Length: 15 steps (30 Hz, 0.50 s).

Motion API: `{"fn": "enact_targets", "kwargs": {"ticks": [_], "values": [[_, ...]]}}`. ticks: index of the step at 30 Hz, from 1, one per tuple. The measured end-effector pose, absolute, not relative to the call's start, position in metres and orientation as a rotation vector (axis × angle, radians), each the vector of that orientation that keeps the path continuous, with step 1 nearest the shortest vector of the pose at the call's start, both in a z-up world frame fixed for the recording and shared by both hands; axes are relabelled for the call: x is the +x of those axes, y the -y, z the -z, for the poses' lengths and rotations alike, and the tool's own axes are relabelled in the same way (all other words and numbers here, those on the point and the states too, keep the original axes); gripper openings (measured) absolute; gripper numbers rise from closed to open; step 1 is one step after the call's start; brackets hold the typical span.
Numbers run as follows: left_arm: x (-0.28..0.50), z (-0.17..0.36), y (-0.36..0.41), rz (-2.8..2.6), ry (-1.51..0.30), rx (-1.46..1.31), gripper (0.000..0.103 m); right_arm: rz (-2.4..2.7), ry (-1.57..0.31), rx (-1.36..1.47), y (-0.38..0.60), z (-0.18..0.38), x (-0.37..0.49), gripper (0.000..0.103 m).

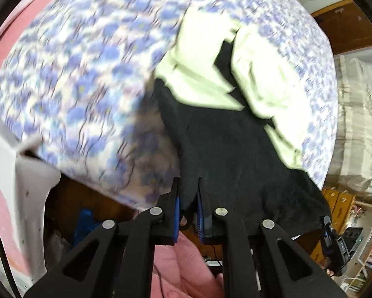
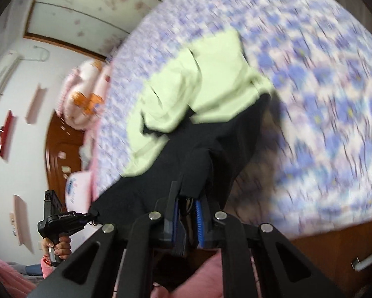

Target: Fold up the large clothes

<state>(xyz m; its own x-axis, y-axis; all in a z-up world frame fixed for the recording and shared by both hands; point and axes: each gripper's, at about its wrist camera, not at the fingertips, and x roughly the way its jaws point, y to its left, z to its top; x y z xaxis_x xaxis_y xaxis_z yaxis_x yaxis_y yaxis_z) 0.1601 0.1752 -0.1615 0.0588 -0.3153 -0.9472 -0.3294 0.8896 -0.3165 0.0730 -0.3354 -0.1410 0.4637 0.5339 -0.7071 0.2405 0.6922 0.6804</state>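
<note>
Blue-flowered bedspread (image 1: 86,74), pink pillows (image 2: 84,94), wall air conditioner (image 2: 2,74), wooden headboard (image 2: 61,146).

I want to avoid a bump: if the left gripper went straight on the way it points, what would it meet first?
The left gripper is shut on the black cloth, so that cloth comes first. Beyond it the line probably reaches the flowered bed cover, though blur makes depth unclear.

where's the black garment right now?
Black garment hangs pinched in both the left gripper and right gripper, centre-bottom in each wrist view, trailing onto the floral bedspread beside pale green clothing.
</note>
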Motion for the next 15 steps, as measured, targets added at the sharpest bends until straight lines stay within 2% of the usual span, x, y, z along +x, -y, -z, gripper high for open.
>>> {"fn": "enact_targets", "kwargs": {"ticks": [7, 15], "values": [[0.246, 0.112, -0.188, 0.025, -1.441, -0.603, 0.008, -0.194, -1.012, 0.848, 0.354, 0.095, 0.137, 0.010], [0.352, 0.110, -0.214, 0.027, -1.357, -0.661, 0.007, -0.080, -0.972, 0.828, 0.377, 0.070, 0.217, 0.010]]}}
